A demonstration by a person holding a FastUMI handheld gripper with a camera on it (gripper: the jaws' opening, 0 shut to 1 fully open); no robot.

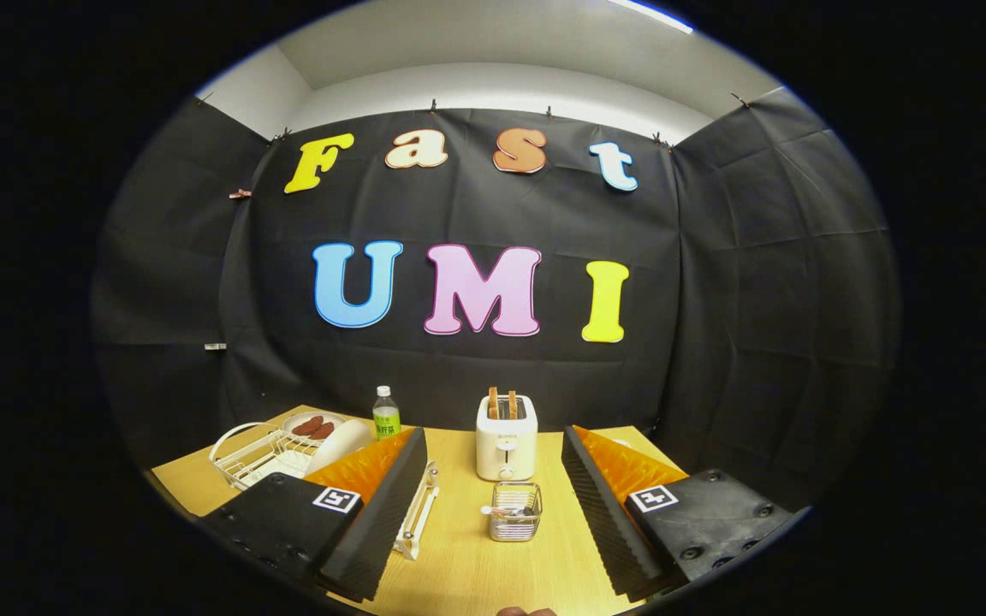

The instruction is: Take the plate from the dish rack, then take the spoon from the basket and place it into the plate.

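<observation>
Wide-open, empty tongs point(493, 513) frame the spoon basket point(515, 512); the dish rack point(266, 453) and its plate point(339, 443) sit beyond the left finger, risking a snag on rack wires.

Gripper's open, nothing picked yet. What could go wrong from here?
1. The white plate stands in the white wire dish rack, partly behind the left finger; a sideways approach might snag the wires.
2. The green-labelled bottle stands close beside the rack and could tip.
3. The small wire basket with the spoon looks light; the open gripper may drag it.
</observation>
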